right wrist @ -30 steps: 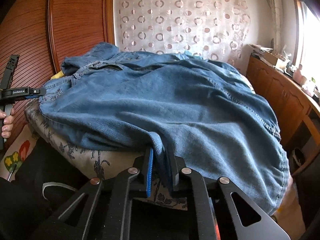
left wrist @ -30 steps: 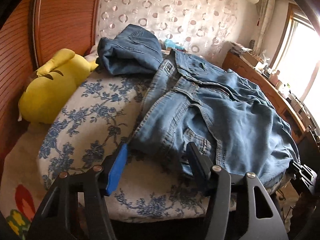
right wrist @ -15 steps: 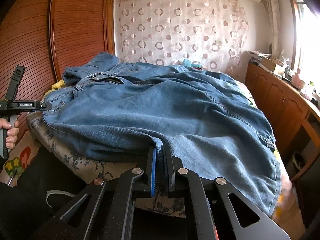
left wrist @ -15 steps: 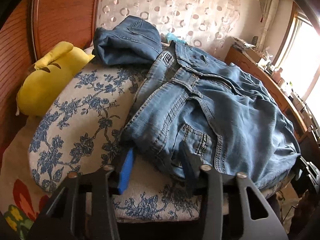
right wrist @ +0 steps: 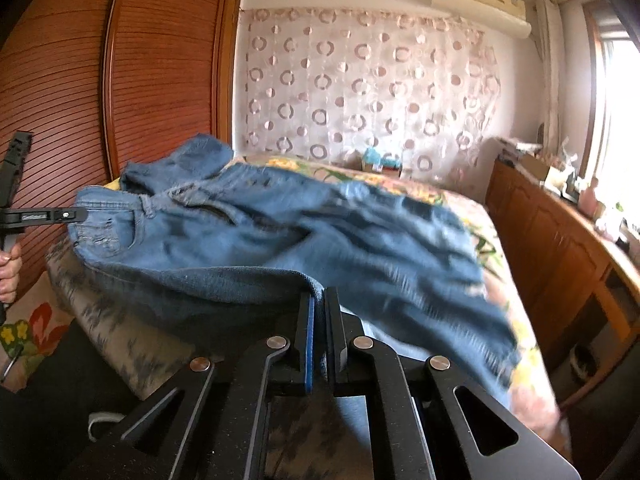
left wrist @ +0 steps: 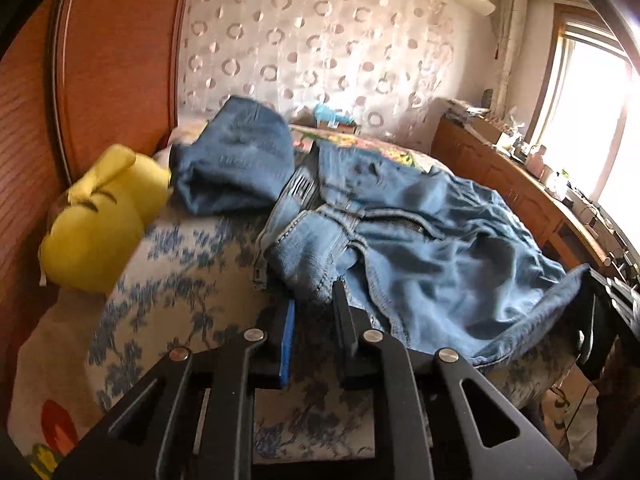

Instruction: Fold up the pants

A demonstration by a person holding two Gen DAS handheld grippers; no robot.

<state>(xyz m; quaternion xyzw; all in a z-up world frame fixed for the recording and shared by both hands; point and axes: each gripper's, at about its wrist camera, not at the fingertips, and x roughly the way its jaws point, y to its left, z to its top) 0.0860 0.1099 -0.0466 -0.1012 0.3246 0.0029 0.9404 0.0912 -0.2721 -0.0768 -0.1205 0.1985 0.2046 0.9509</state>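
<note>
The light blue pants (left wrist: 420,248) are spread across the bed, directly ahead of both claws, with the waistband end toward the left claw (left wrist: 312,300) and the fabric running off toward the right claw (right wrist: 318,300). In the left wrist view, a bunched fold of the waistband edge is seen gripped between the two fingers of the left claw, which are closed down on the denim with a small gap filled by the cloth. In the right wrist view, an edge of the pants (right wrist: 280,240) is seen clamped between the fingers of the right claw, which stand almost together, and the fabric is lifted off the bedding in front of it; the far portion is blurred. In the same view the left claw (right wrist: 76,214) is observed at the far left, at the waistband corner, with the person's hand (right wrist: 10,276) on its handle.

A second, darker denim garment (left wrist: 236,164) is noted beyond the left claw, lying folded past the waistband. A yellow plush toy (left wrist: 100,224) is recorded ahead and to the left of the left claw, against the wooden headboard (left wrist: 120,60). The blue floral bedspread (left wrist: 180,264) lies under the pants. A wooden dresser (right wrist: 560,248) is seen to the right of the right claw, and a patterned curtain (right wrist: 360,92) far ahead.
</note>
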